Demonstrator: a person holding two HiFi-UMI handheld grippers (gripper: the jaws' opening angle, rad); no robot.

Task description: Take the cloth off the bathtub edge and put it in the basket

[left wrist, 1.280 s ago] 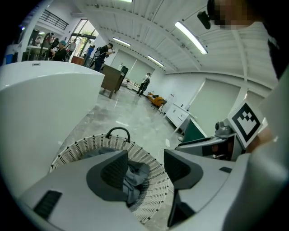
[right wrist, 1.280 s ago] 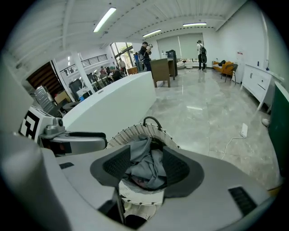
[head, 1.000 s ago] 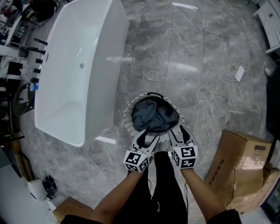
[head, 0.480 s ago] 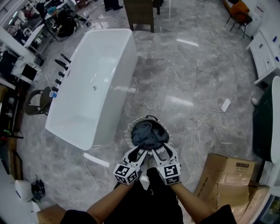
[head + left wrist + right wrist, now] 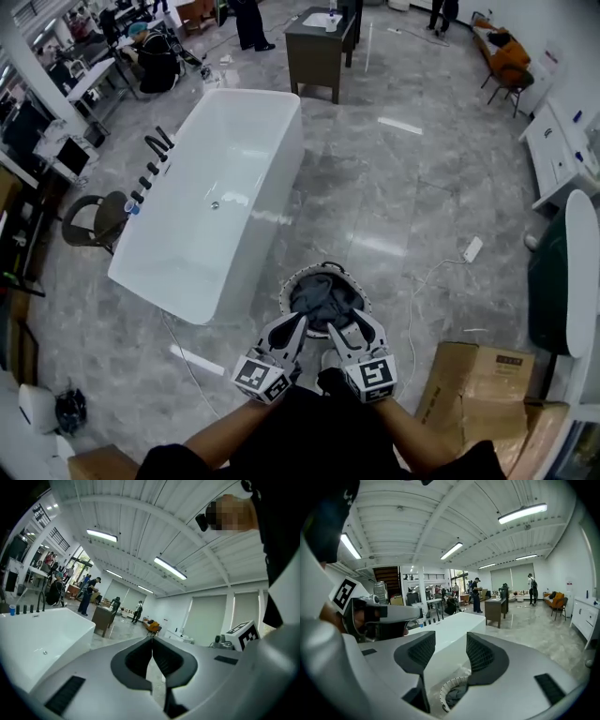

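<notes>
The grey cloth [image 5: 322, 296] lies bunched inside the round white basket [image 5: 285, 292] on the marble floor, just right of the white bathtub [image 5: 216, 202]. Both grippers hover close to my body, just short of the basket's near rim. My left gripper [image 5: 292, 322] is shut, its pads meeting with nothing between them [image 5: 151, 640]. My right gripper [image 5: 350, 324] stands open and empty. In the right gripper view the basket [image 5: 449, 684] and cloth [image 5: 457, 696] show below the open jaws of the right gripper [image 5: 450, 651], with the bathtub [image 5: 452, 624] behind.
A cardboard box [image 5: 475, 382] sits at my right. A white power strip [image 5: 472, 249] with its cable lies on the floor beyond it. A dark cabinet [image 5: 322, 37] stands past the tub, and a chair [image 5: 92, 219] and desks at the left.
Both grippers have drawn back from the basket towards my body, and the view has widened. The left jaws have closed on nothing. The cloth stays in the basket.
</notes>
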